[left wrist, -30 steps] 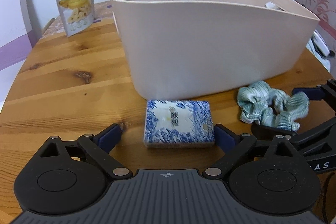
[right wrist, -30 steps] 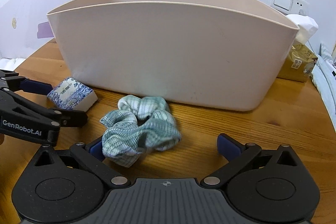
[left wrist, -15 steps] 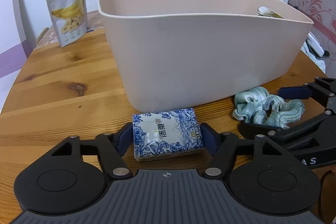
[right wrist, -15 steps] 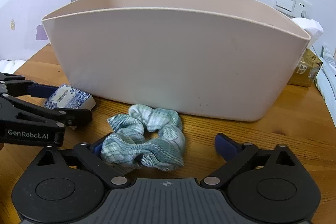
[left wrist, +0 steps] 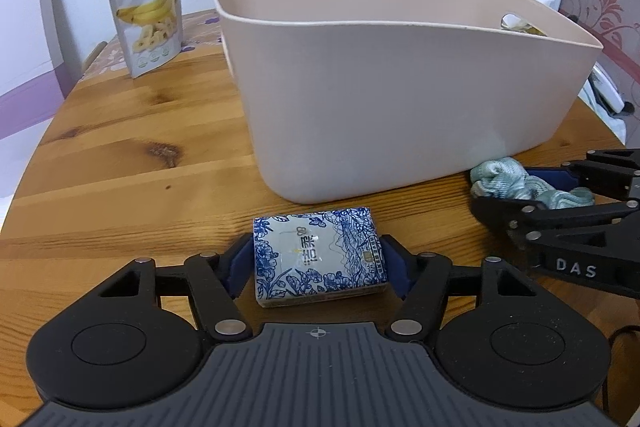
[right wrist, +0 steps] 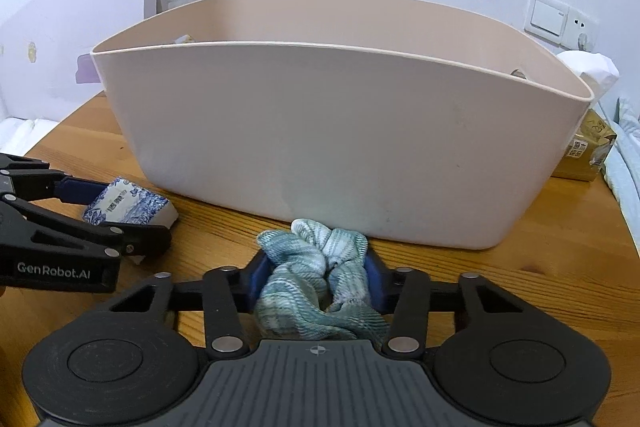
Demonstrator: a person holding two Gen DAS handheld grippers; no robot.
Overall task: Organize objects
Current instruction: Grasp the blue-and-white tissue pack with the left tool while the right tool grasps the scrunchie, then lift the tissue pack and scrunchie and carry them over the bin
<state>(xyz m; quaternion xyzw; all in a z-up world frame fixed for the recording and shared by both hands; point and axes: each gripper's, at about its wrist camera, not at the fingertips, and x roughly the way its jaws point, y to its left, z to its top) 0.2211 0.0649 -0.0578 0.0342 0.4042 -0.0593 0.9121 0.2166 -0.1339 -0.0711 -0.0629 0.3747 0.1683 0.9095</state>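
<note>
Left wrist view: left tongs (left wrist: 318,263) pinch a blue-patterned tissue pack (left wrist: 318,261) lying flat, long axis crosswise, on the wooden table (left wrist: 120,155). Right tongs (right wrist: 318,285), just closing, squeeze a green scrunchie (right wrist: 316,279) before the beige bin (right wrist: 320,131); white wall behind.

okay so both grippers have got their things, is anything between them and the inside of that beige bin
Only the bin's own near wall. The left gripper has closed on the blue-and-white tissue pack, the right gripper on the green scrunchie, both low on the table against that wall. Each must clear the rim; nothing else visibly blocks.
</note>
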